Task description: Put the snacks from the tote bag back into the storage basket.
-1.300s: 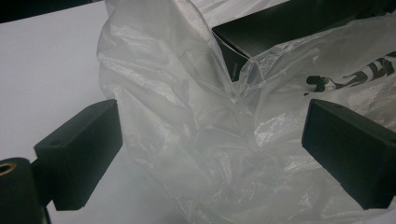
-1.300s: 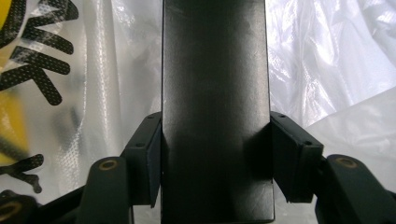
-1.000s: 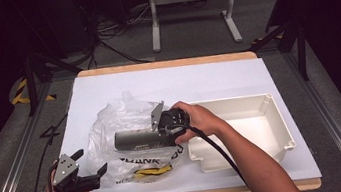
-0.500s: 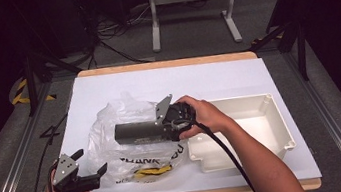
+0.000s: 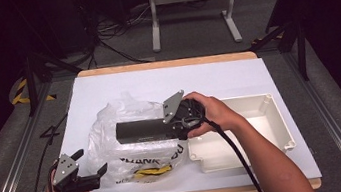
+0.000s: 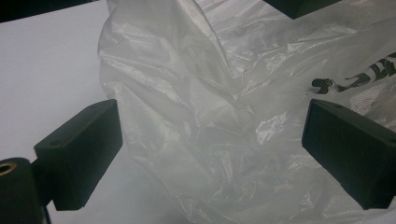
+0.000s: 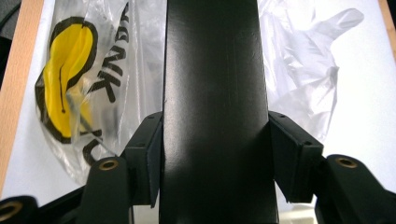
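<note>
My right gripper (image 5: 175, 125) is clamped on one end of a long black box (image 5: 143, 129), and the box sticks out level toward the left of the high view, above the plastic bag (image 5: 129, 142) in the lower middle of the table (image 5: 236, 74). In the right gripper view the box (image 7: 212, 107) runs up the middle of the frame with my pads pressed flat on both its sides. My left gripper (image 5: 86, 176), at the lower left of the high view, has its jaws wide apart and gripping nothing; the bag (image 6: 219, 116) lies crumpled just ahead of them.

The risk, I think, is leverage: I hold the box at its far end, its sides look smooth and hard, so it may droop or slide in my pads. The bag is thin, glossy, wrinkled film with no open mouth facing me; pushing the box in could just shove it along the smooth white table. The cream tray (image 5: 272, 112), rigid and shallow, sits at the lower right.
</note>
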`<state>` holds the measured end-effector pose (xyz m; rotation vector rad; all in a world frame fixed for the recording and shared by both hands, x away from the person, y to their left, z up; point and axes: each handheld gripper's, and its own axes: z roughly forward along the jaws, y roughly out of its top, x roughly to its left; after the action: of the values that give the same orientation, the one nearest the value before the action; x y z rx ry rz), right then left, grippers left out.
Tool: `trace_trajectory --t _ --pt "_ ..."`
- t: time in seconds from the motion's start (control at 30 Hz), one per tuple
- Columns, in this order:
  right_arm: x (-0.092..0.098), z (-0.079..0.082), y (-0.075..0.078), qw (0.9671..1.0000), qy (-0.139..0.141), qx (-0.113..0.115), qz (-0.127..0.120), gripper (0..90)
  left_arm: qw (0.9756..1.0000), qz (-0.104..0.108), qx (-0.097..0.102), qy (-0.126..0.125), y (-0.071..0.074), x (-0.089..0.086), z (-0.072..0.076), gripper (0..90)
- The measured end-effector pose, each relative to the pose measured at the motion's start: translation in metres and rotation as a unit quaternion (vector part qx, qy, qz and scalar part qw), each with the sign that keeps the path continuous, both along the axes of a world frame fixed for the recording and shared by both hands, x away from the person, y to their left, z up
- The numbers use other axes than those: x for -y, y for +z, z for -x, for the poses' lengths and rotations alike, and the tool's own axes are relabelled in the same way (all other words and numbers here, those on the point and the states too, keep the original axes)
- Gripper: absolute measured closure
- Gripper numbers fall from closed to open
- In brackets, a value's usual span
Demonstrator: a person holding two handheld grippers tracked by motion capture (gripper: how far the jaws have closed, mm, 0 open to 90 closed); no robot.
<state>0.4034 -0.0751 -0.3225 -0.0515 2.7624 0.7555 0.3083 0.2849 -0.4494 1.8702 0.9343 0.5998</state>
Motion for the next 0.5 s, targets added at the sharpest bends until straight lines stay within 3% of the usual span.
trace_trajectory --t 0.27,0.5 --pt "0.016 0.007 0.011 1.0000 0.000 0.008 -0.005 43.1 1.0000 0.003 0.000 0.000 0.000 -0.001 0.000 5.9" --pt "0.043 0.014 0.018 0.9998 -0.012 0.017 -0.006 43.0 1.0000 0.000 0.000 0.005 0.001 -0.001 0.000 5.9"
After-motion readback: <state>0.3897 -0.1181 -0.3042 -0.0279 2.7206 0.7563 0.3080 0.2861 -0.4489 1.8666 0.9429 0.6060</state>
